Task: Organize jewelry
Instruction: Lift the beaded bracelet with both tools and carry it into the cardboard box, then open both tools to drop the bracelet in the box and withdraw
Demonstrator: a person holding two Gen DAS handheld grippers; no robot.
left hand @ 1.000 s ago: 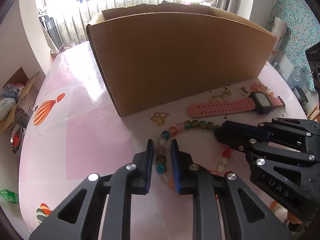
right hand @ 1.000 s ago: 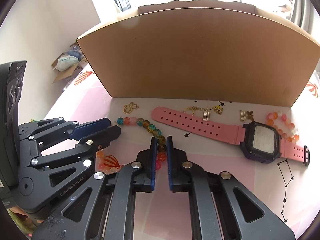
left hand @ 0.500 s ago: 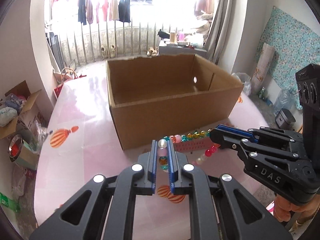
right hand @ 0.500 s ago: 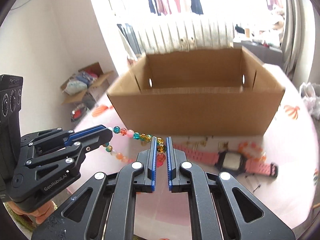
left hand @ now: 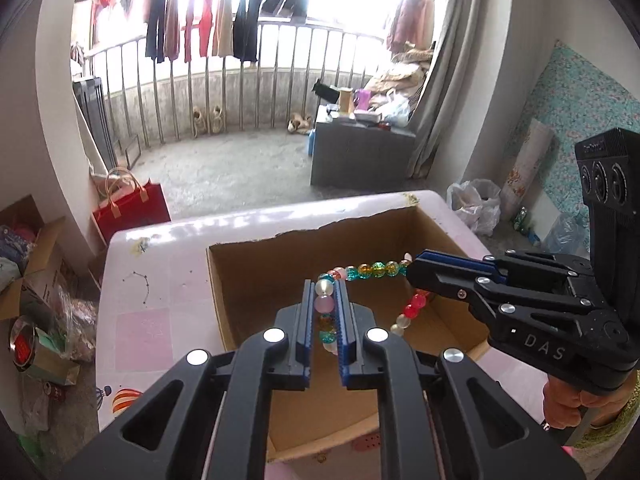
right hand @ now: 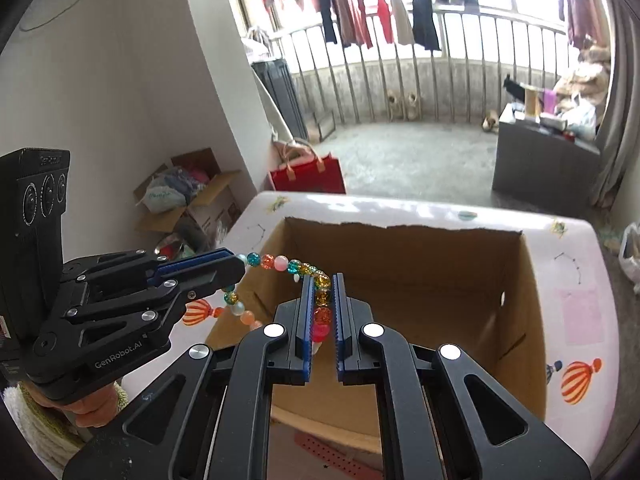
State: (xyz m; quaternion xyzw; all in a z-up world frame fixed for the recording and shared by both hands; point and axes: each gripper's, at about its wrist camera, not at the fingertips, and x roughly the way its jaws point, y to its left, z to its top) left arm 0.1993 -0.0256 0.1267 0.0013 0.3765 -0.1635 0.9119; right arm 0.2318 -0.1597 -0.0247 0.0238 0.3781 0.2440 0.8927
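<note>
Two hand-held grippers hold one bead bracelet (left hand: 362, 271) in the air above an open cardboard box (left hand: 236, 280). The left gripper (left hand: 325, 292) has its jaws narrowed onto a stretch of the bracelet, with white, pink and teal beads pinched between them. The right gripper (right hand: 322, 292) has its jaws closed in the same way on amber and red beads of the same bracelet (right hand: 280, 263). Between the two grippers a short run of teal, orange and yellow beads stretches almost level, and a loose loop of red and pale beads hangs below it over the inside of the box (right hand: 516, 280). The box stands on a pink worktop (left hand: 160, 272) printed with hot-air balloons. A pink perforated watch strap (right hand: 332, 454) lies on the worktop just in front of the box's near wall. Behind the worktop, clothes (left hand: 208, 12) hang above a balcony railing.
</note>
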